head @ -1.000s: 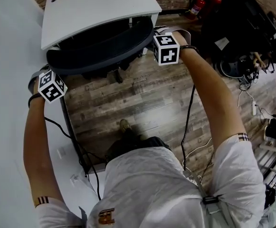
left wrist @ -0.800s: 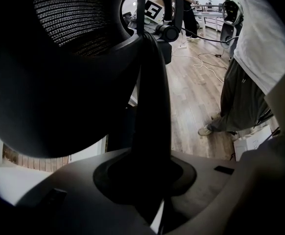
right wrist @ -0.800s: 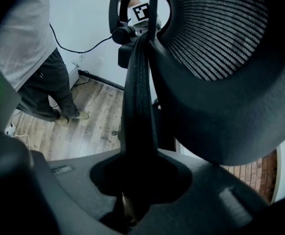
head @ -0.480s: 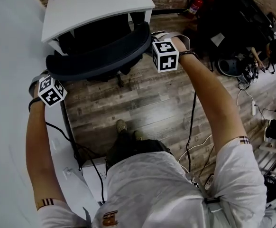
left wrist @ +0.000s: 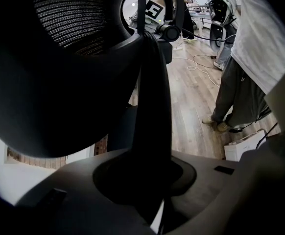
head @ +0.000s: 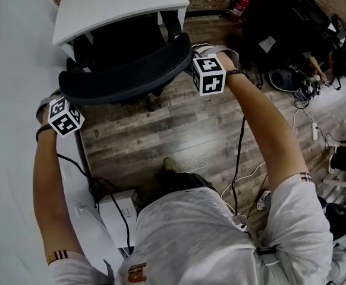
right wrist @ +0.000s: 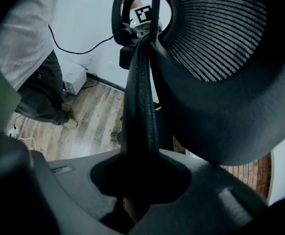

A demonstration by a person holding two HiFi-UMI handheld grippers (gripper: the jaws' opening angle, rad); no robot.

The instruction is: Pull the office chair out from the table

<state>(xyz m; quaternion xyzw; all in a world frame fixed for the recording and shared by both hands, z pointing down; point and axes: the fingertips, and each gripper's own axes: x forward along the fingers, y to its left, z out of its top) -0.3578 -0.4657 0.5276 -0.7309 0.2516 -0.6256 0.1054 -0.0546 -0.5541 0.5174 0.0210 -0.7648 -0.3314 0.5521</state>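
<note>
The black office chair (head: 125, 70) stands partly under the white table (head: 119, 5), its curved mesh backrest toward me. My left gripper (head: 59, 94) is shut on the left end of the backrest's top rim (left wrist: 150, 106), and the rim fills the jaws of the left gripper (left wrist: 147, 180). My right gripper (head: 192, 51) is shut on the rim's right end (right wrist: 140, 106), which runs down into the jaws of the right gripper (right wrist: 140, 185). The seat and the wheels are mostly hidden by the backrest.
Wooden floor lies between the chair and the person's feet (head: 172, 165). A white wall (head: 12, 129) runs along the left, with a white box (head: 116, 209) and cables at its foot. Black bags and gear (head: 292, 28) and a fire extinguisher (head: 239, 5) are at the right.
The chair has rolled out from under the table toward the person, and more of its seat area shows. Both grippers came back with it, still on the rim.
</note>
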